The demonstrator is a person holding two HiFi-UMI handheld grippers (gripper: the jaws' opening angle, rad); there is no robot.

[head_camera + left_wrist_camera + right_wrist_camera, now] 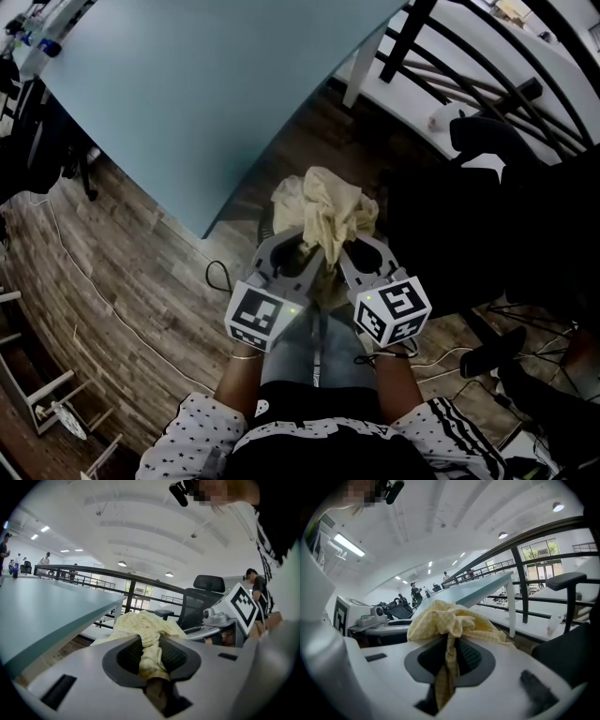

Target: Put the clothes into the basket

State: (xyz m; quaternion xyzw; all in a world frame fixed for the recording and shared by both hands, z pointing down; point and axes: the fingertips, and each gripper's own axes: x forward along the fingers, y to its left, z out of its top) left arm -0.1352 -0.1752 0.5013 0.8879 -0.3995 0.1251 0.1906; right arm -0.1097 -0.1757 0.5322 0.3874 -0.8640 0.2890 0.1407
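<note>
A pale yellow checked cloth point(330, 212) hangs bunched in front of me, above the wooden floor. My left gripper point(305, 251) is shut on its left part, and my right gripper point(339, 255) is shut on its right part, the two side by side. In the left gripper view the cloth point(146, 626) runs down between the black pads of the left gripper point(151, 657). The right gripper view shows the same cloth point(449, 620) pinched in the right gripper point(450, 660), with the bulk piled over the fingertips. A dark curved edge point(263, 228) shows under the cloth; I cannot tell whether it is the basket.
A light blue table point(206, 84) fills the upper left, its corner close to the cloth. A black office chair point(487, 216) stands at the right, with a black railing point(469, 56) behind it. A cable point(217, 274) lies on the wooden floor point(122, 281).
</note>
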